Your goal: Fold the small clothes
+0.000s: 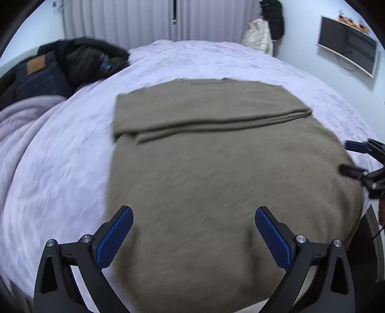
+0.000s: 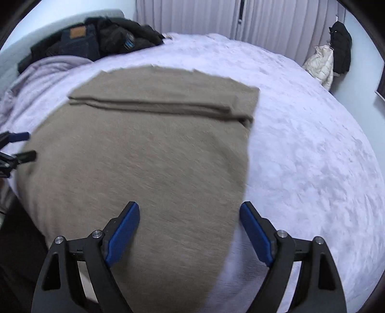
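Here, the left hand-held gripper [image 1: 193, 214] hangs with its blue-padded jaws spread wide and holding nothing, poised above the near part of a taupe knit garment [image 1: 216, 168]; the right hand-held gripper [image 2: 190, 209] is likewise released, its jaws straddling the garment's right-hand edge. Whether either touches the cloth cannot be told. The garment lies flat on a bed [image 1: 60, 168] covered in pale lilac — its far portion folded over into a neat band across the width. Beyond it, at the bed's far left corner, sits a heap of dark clothes [image 1: 72, 62] with jeans beside a rumpled lilac blanket [image 1: 24, 120]. Curtains [image 1: 120, 21] close the back wall; a cream jacket [image 1: 258, 36] hangs at right.
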The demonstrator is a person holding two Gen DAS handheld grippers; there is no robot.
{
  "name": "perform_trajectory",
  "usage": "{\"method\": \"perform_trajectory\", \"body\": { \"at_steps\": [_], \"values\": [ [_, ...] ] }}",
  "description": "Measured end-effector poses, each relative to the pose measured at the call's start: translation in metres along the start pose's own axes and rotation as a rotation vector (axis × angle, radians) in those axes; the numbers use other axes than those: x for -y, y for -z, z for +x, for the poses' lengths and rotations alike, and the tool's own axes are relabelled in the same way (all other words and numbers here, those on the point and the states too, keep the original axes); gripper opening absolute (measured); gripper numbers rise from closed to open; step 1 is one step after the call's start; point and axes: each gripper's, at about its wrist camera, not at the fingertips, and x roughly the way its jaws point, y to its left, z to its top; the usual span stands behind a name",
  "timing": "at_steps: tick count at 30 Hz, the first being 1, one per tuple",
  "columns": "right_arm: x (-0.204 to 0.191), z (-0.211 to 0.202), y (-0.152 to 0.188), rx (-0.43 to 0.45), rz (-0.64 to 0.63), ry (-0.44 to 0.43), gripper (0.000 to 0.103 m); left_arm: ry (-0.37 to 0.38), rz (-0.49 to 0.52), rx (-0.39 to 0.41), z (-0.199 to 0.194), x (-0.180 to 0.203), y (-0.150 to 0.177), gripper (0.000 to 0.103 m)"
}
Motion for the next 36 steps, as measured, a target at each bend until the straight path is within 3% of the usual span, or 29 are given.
{"method": "perform_trajectory", "body": {
  "at_steps": [2,4,7,9,11,13,16,18,20,22,24,27,30,32,34,36],
  "values": [
    [-0.026,0.007,-0.017,0.023,-0.075,-0.051,0.088,0.003,0.085,-0.006,0.012,0.026,-0.007,0.102],
    [-0.050,0.022,-0.024,0.000,-0.149,-0.109,0.088,-0.051,0.177,-0.045,0.030,0.045,0.001,0.102],
    [-0.077,0.041,-0.008,-0.040,-0.305,-0.047,0.088,-0.031,0.206,-0.010,0.023,0.037,0.022,0.102],
    [-0.071,0.028,0.011,0.022,-0.348,-0.048,0.088,0.025,0.184,-0.018,0.013,0.017,0.040,0.102],
    [-0.051,0.018,0.032,0.005,-0.350,-0.081,0.090,0.049,0.213,-0.017,0.004,0.000,0.064,0.102],
    [-0.036,0.009,0.058,0.011,-0.381,-0.065,0.093,0.022,0.266,-0.023,-0.002,-0.012,0.085,0.102],
    [-0.033,-0.003,0.094,0.039,-0.492,0.028,0.093,-0.057,0.355,-0.047,-0.007,-0.009,0.106,0.102],
    [-0.039,-0.005,0.104,0.023,-0.552,0.100,0.093,-0.061,0.368,-0.053,-0.016,-0.002,0.106,0.102],
    [-0.047,-0.009,0.106,-0.001,-0.579,0.154,0.094,-0.006,0.353,-0.031,-0.030,0.007,0.098,0.102],
    [-0.060,-0.020,0.098,0.024,-0.578,0.126,0.094,0.028,0.358,0.030,-0.042,0.021,0.085,0.102],
    [-0.078,-0.031,0.087,0.104,-0.594,0.095,0.094,0.058,0.367,0.070,-0.043,0.041,0.067,0.102],
    [-0.108,-0.026,0.069,0.166,-0.629,0.067,0.094,0.082,0.427,0.054,-0.026,0.072,0.058,0.102],
    [-0.126,0.000,0.070,0.117,-0.655,0.085,0.094,-0.003,0.493,-0.058,0.015,0.083,0.071,0.102],
    [-0.125,0.023,0.075,0.031,-0.650,0.134,0.094,-0.028,0.512,-0.036,0.016,0.078,0.087,0.103],
    [-0.118,0.023,0.089,0.040,-0.638,0.158,0.097,-0.048,0.536,-0.041,0.011,0.071,0.101,0.103],
    [-0.109,0.021,0.106,0.034,-0.646,0.182,0.101,-0.114,0.605,-0.069,0.011,0.062,0.119,0.103]
  ]
}}
